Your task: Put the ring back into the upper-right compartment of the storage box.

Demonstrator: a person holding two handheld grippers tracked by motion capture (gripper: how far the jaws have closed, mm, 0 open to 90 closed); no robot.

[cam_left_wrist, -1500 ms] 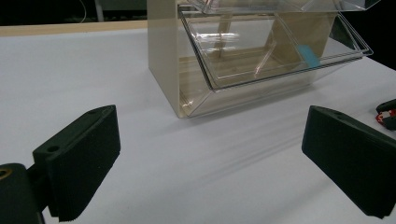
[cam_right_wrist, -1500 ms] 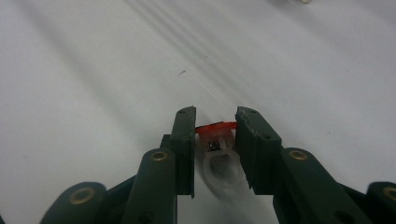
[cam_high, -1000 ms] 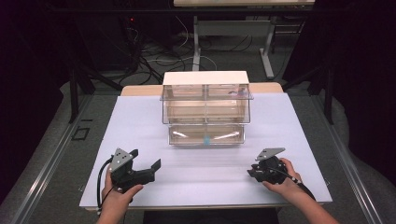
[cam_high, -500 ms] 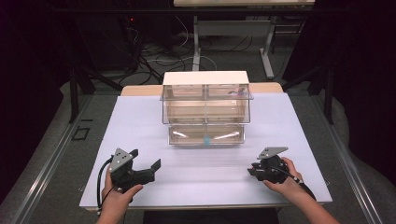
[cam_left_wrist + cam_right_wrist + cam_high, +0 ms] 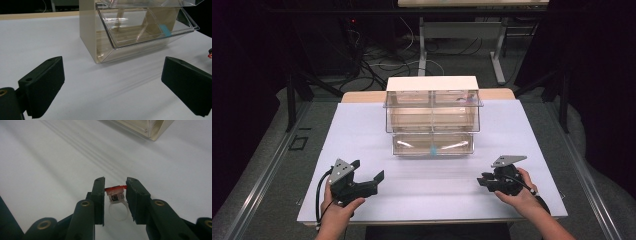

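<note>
A clear plastic drawer cabinet [image 5: 432, 107] stands at the middle of the white table [image 5: 362, 130]. Its bottom drawer [image 5: 432, 145] is pulled out, and a small blue piece [image 5: 433, 149] lies inside it; the blue piece [image 5: 165, 29] is also in the left gripper view. My left gripper [image 5: 368, 170] rests near the front left, open and holding nothing, its jaws wide apart [image 5: 112, 75]. At the front right, my right gripper [image 5: 482, 181] is shut on a small white ring with a red top [image 5: 115, 193], held just above the table [image 5: 115, 182].
Bare white tabletop [image 5: 432, 180] lies between the two grippers and the cabinet. Beyond the table's far edge are table legs and cables [image 5: 412, 45] on the floor. A metal rail [image 5: 262, 170] runs along the left side.
</note>
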